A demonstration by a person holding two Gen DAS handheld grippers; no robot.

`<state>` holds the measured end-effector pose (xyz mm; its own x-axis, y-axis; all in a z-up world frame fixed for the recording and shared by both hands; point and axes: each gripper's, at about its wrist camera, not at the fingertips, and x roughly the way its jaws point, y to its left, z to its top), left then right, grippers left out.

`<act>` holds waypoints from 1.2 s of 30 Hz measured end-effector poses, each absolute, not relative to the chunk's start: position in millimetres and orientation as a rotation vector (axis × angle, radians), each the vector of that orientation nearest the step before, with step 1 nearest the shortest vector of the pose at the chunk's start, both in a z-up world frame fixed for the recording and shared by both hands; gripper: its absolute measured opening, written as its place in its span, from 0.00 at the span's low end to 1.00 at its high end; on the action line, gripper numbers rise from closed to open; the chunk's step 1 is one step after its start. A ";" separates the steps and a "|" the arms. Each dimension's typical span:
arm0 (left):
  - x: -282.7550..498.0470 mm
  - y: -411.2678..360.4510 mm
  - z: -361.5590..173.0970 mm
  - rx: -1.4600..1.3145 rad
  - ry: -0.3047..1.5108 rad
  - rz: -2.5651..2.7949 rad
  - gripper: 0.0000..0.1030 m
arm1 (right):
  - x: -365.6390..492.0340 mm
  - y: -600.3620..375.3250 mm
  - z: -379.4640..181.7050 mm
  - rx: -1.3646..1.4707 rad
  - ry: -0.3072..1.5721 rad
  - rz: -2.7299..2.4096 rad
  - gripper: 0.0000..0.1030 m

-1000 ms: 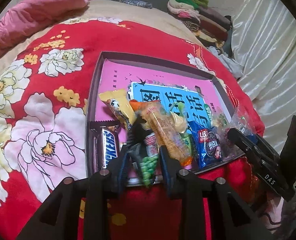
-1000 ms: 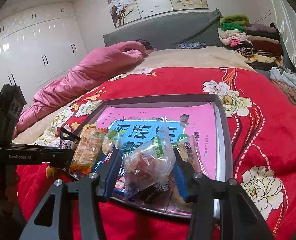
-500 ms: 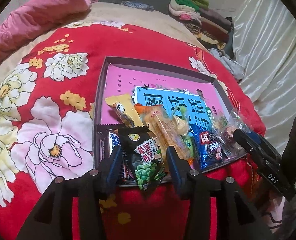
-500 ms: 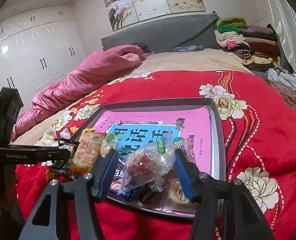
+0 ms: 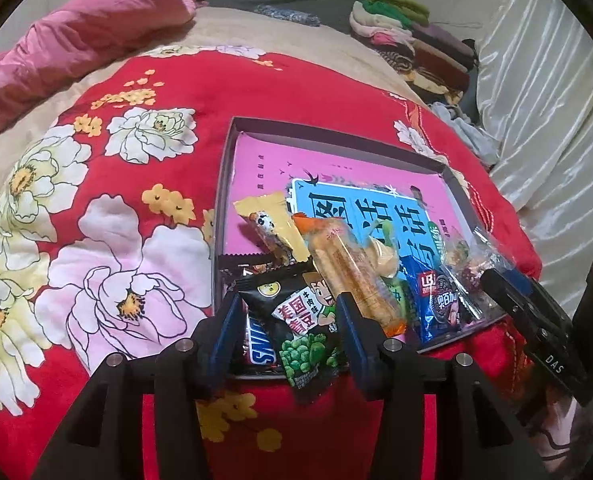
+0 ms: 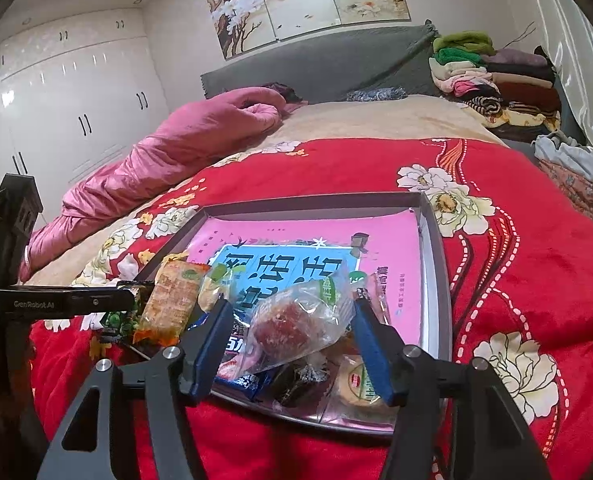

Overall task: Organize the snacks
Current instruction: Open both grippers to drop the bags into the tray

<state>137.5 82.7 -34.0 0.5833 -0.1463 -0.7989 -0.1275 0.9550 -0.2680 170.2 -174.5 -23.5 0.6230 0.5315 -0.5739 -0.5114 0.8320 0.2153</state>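
A grey tray [image 5: 224,184] lies on the red floral blanket, with a pink and blue book [image 5: 336,184] in it and several snacks piled at its near end. My left gripper [image 5: 286,320] is open around a black green-pea packet [image 5: 300,320], which lies over a Snickers bar [image 5: 260,350]. An orange cracker pack [image 5: 352,276] and a blue cookie pack [image 5: 436,304] lie beside it. My right gripper [image 6: 288,324] is open around a clear bag of red candy [image 6: 292,324] resting on the pile; the tray's right rim [image 6: 436,264] also shows there.
A pink duvet [image 6: 168,160] lies at the left of the bed. Folded clothes [image 6: 492,84] are stacked at the far right by the grey headboard. A white curtain [image 5: 544,100] hangs on the right. White wardrobes [image 6: 56,120] stand at the left.
Both grippers have opened wider and pulled back a little. The green-pea packet, earlier pinched by the left gripper, now lies loose between its fingers. The candy bag has settled onto the pile.
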 end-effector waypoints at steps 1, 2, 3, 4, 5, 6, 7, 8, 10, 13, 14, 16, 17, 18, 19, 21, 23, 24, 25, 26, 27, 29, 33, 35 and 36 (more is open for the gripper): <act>137.7 82.7 -34.4 -0.313 0.952 -0.010 0.49 | 170.1 -174.2 -23.6 0.030 0.669 0.599 0.59; 137.8 82.4 -34.9 -0.311 0.952 -0.009 0.49 | 170.0 -173.9 -23.5 0.029 0.669 0.601 0.59; 137.9 82.4 -35.4 -0.310 0.951 -0.010 0.49 | 170.0 -173.6 -23.7 0.028 0.670 0.602 0.59; 138.1 82.2 -36.0 -0.308 0.951 -0.008 0.49 | 170.1 -173.4 -24.1 0.027 0.671 0.604 0.59; 138.2 82.1 -36.4 -0.306 0.952 -0.006 0.49 | 170.3 -173.0 -24.7 0.024 0.673 0.604 0.59; 138.2 82.0 -36.8 -0.306 0.952 -0.005 0.49 | 170.1 -172.3 -25.1 0.022 0.676 0.604 0.59; 138.3 82.3 -37.0 -0.307 0.951 -0.004 0.49 | 170.0 -171.6 -25.5 0.022 0.679 0.608 0.59; 138.5 82.4 -37.0 -0.306 0.951 -0.003 0.49 | 169.8 -170.6 -25.7 0.020 0.681 0.611 0.59; 138.6 83.5 -37.7 -0.302 0.954 0.003 0.49 | 168.9 -167.9 -26.6 0.010 0.684 0.616 0.59; 138.9 85.2 -39.3 -0.306 0.957 0.006 0.49 | 167.0 -163.7 -27.4 -0.008 0.685 0.628 0.59; 138.7 85.5 -39.4 -0.309 0.956 0.004 0.49 | 166.1 -162.5 -27.4 -0.015 0.685 0.632 0.59; 138.7 85.1 -39.2 -0.306 0.953 0.005 0.49 | 164.5 -160.1 -27.6 -0.026 0.684 0.640 0.59; 138.6 84.8 -38.9 -0.303 0.951 0.006 0.49 | 163.7 -158.8 -27.6 -0.029 0.683 0.647 0.59; 138.4 84.8 -38.6 -0.305 0.949 0.003 0.49 | 163.0 -157.6 -27.5 -0.033 0.682 0.655 0.59; 138.1 84.7 -38.4 -0.307 0.947 0.000 0.49 | 161.6 -155.6 -27.4 -0.040 0.680 0.664 0.59; 137.7 84.0 -37.0 -0.307 0.943 -0.003 0.51 | 160.2 -151.8 -27.8 -0.051 0.680 0.677 0.59; 137.7 83.2 -36.1 -0.305 0.942 -0.006 0.55 | 159.8 -149.3 -28.8 -0.062 0.685 0.677 0.59; 137.4 82.6 -35.4 -0.305 0.941 -0.007 0.56 | 159.9 -149.1 -29.3 -0.067 0.687 0.675 0.59; 137.4 82.2 -35.0 -0.305 0.941 -0.009 0.57 | 159.9 -149.2 -29.3 -0.070 0.686 0.670 0.59; 137.3 81.8 -34.4 -0.305 0.940 -0.012 0.57 | 159.8 -149.9 -28.6 -0.068 0.683 0.670 0.59; 137.1 81.2 -33.9 -0.304 0.940 -0.013 0.57 | 160.0 -150.9 -28.0 -0.064 0.680 0.667 0.59; 136.9 79.7 -32.9 -0.301 0.941 -0.018 0.59 | 160.4 -153.3 -26.7 -0.056 0.674 0.663 0.59; 136.3 77.9 -31.2 -0.300 0.942 -0.025 0.63 | 160.9 -156.6 -25.1 -0.055 0.663 0.643 0.63; 136.5 77.6 -30.4 -0.297 0.940 -0.026 0.65 | 161.5 -157.7 -24.4 -0.053 0.661 0.638 0.64; 136.4 77.3 -29.8 -0.294 0.938 -0.023 0.66 | 161.6 -158.2 -24.3 -0.051 0.661 0.639 0.64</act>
<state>136.4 77.3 -29.8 0.5938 -0.1465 -0.7912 -0.1078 0.9600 -0.2586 161.6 -158.2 -24.3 0.6064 0.5370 -0.5865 -0.5682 0.8086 0.1529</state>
